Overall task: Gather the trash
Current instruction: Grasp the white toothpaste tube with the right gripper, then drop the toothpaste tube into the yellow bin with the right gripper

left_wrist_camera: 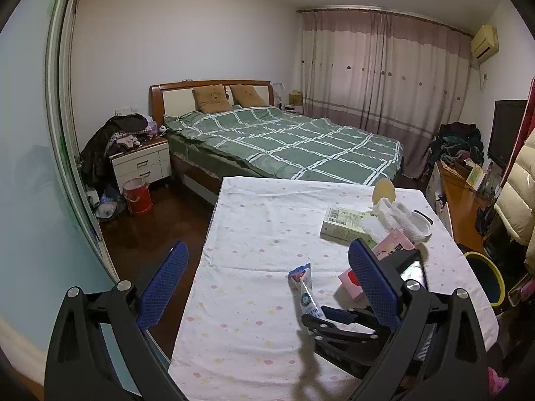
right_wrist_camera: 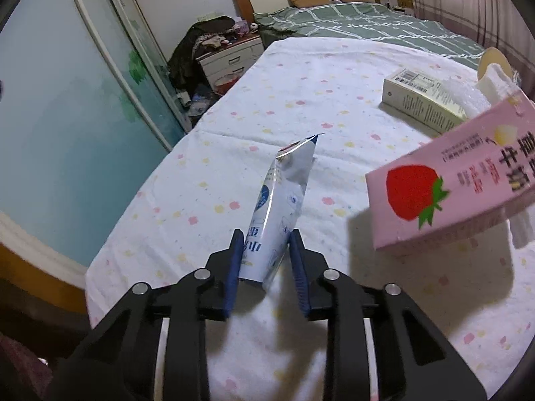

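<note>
Gripping a milk pouch (right_wrist_camera: 281, 214), right jaws near pink carton (right_wrist_camera: 451, 187); left jaws spread apart.

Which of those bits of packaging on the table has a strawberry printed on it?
The pink carton, nearest the right hand-held gripper. The pale green box behind shows only text and a barcode; the white-blue pouch is in that gripper.

The cloth (right_wrist_camera: 234, 107) is white with pink and yellow flower spots. The pouch (right_wrist_camera: 281, 200) is white and blue; the carton (right_wrist_camera: 451, 187) is pink with a red strawberry. The bedspread (left_wrist_camera: 294, 140) is green with white checks, the bin (left_wrist_camera: 488, 277) yellow-rimmed.
</note>
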